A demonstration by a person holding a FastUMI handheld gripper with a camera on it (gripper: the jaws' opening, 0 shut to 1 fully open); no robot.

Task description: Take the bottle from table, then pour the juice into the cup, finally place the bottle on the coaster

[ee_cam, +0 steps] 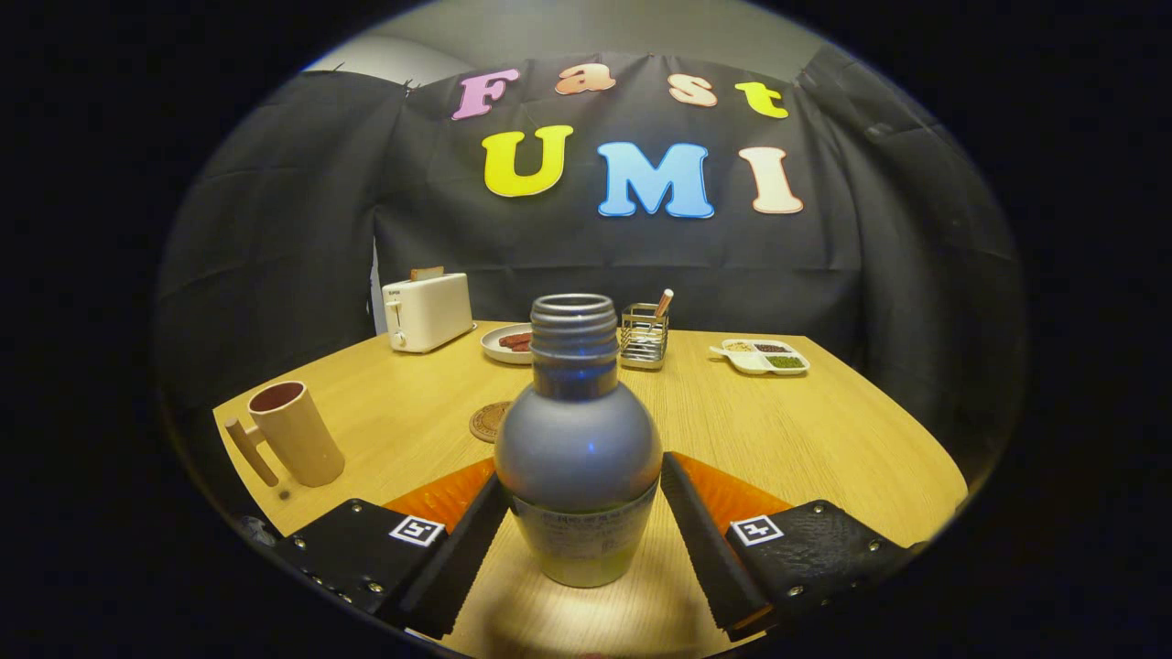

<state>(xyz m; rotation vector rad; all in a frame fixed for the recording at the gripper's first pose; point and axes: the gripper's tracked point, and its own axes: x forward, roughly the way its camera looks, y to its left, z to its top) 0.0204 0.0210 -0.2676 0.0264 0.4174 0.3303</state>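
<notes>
- Two fingers of my gripper [582, 526] stand spread on either side of the bottle [579, 448], one to its left and one to its right.
- Whether the finger pads press on the bottle or stand just off it I cannot tell; the left one looks to meet the bottle's wall, and the right one shows a thin gap.
- Standing upright on the wooden table [778, 430], the bottle sits between my fingers, its mouth open and uncapped, with a label band round its lower half.
- Just beyond the bottle and slightly to its left lies the round coaster [488, 421], flat on the table and partly hidden by the bottle.
- Well to my left, near the table's left edge, stands the cup [295, 432], a tan mug with its handle pointing left.
- Bare tabletop lies between the cup and the coaster, and a wide bare stretch lies to the right of the bottle out to the table's right edge.
- Along the far edge sit a toaster [428, 311], a plate [509, 343] of food, a wire holder [644, 336] and a divided dish [762, 356].
</notes>
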